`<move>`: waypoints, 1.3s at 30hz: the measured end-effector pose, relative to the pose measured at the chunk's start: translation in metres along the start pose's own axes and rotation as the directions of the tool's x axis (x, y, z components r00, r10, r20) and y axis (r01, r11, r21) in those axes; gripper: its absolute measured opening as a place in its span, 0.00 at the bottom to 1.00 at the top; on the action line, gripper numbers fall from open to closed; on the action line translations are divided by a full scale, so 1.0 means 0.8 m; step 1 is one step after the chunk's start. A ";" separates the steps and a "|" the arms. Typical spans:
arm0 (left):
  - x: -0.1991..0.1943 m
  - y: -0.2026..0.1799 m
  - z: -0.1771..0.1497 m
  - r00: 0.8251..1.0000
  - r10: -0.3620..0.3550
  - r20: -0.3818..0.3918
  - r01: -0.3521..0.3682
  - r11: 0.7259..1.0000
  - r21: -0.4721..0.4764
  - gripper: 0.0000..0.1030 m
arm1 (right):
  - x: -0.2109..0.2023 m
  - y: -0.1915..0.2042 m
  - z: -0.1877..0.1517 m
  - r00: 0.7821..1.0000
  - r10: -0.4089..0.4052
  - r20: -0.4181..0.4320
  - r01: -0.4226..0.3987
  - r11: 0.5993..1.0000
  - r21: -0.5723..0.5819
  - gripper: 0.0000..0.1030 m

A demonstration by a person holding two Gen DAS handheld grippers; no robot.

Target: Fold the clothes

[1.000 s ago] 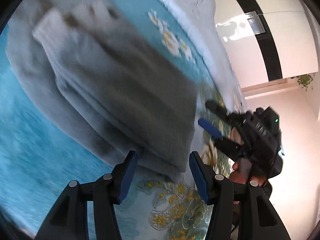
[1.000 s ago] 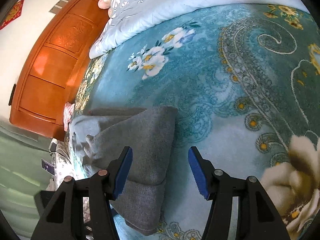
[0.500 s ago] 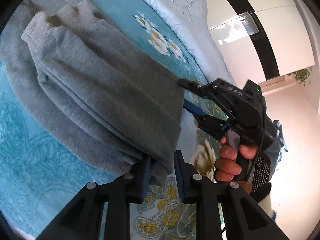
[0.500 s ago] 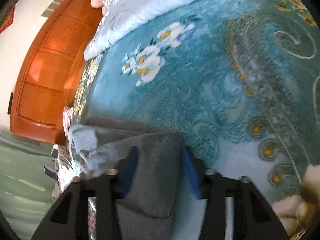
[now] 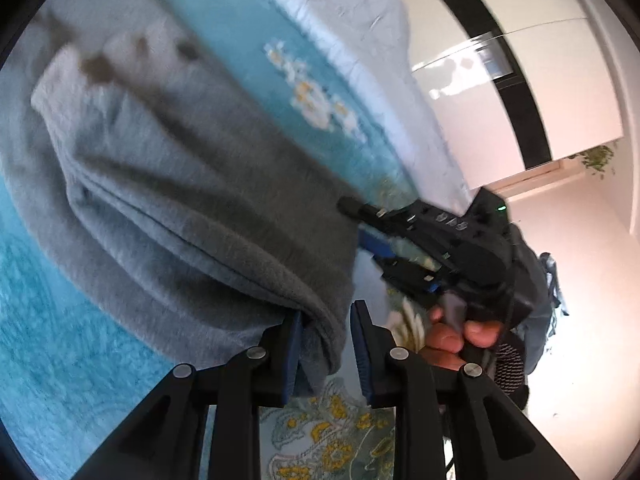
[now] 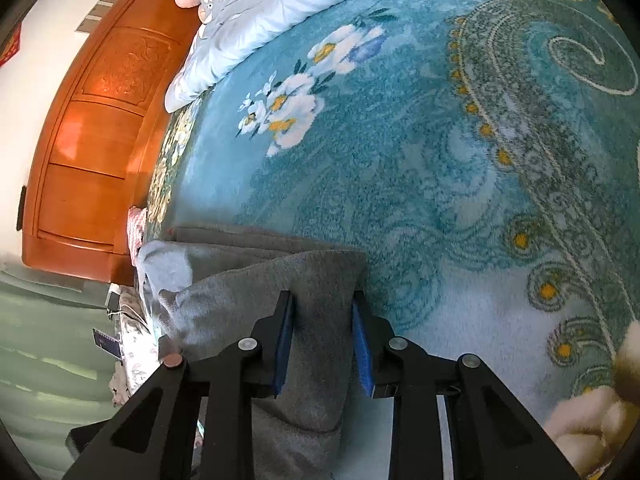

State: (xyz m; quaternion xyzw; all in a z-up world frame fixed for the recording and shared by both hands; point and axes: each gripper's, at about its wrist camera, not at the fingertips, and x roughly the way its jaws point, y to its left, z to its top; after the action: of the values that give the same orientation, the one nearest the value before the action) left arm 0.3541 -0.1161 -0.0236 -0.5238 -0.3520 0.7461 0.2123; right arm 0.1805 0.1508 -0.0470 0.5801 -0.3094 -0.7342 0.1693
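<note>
garment: a grey folded sweatshirt (image 5: 192, 200) lies on the teal floral blanket (image 6: 400, 152), its ribbed cuff end away from the left gripper.
left gripper: the left gripper (image 5: 325, 354) has its blue pads pressed onto the near corner of the sweatshirt's folded edge, cloth bunched between them.
right gripper: the right gripper (image 6: 322, 344) is clamped on the other near corner of the sweatshirt (image 6: 280, 292), grey fabric filling the space between its pads; in the left view it shows as a black tool (image 5: 432, 248) just beside the sweatshirt's edge, held by a hand (image 5: 452, 336).
blanket surroundings: a pale blue quilt (image 6: 280, 12) lies on the blanket beyond the sweatshirt; a wooden headboard (image 6: 92, 132) stands past the blanket's far edge.
</note>
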 end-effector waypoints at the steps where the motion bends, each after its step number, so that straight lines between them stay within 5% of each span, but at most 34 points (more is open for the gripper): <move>1: 0.001 0.000 -0.004 1.000 0.003 -0.010 -0.003 1.000 0.005 0.26 | 0.000 0.000 0.000 1.000 0.000 0.000 0.000 1.000 -0.002 0.28; 9: 0.010 -0.034 -0.023 0.997 0.065 -0.036 -0.059 0.987 0.152 0.27 | 0.002 0.004 0.000 1.000 -0.008 -0.001 0.008 1.000 -0.018 0.28; 14: 0.031 -0.012 -0.018 0.995 0.067 -0.074 -0.061 0.995 0.075 0.28 | 0.002 0.005 -0.001 1.000 -0.010 -0.003 0.010 1.000 -0.020 0.28; 18: 0.026 -0.013 -0.022 0.997 0.065 -0.047 -0.061 0.995 0.082 0.25 | 0.002 0.004 -0.001 1.000 -0.011 -0.002 0.011 1.000 -0.017 0.28; 22: 0.018 -0.024 -0.025 0.995 0.098 0.000 -0.098 0.989 0.114 0.08 | 0.001 0.003 -0.001 1.000 -0.007 0.007 0.008 1.000 -0.010 0.20; 29: -0.014 -0.038 -0.030 0.996 0.081 0.037 -0.086 0.981 0.175 0.06 | -0.014 0.022 0.007 0.999 0.012 0.041 -0.010 0.998 -0.055 0.10; 39: 0.013 0.001 -0.060 0.991 0.102 -0.092 -0.091 0.989 0.112 0.00 | 0.004 0.009 0.019 0.999 -0.041 0.019 0.042 0.998 -0.040 0.09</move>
State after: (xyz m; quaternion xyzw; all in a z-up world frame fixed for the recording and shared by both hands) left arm 0.3951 -0.0948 -0.0405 -0.5637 -0.2746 0.7471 0.2207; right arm 0.1642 0.1477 -0.0424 0.5761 -0.2838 -0.7491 0.1628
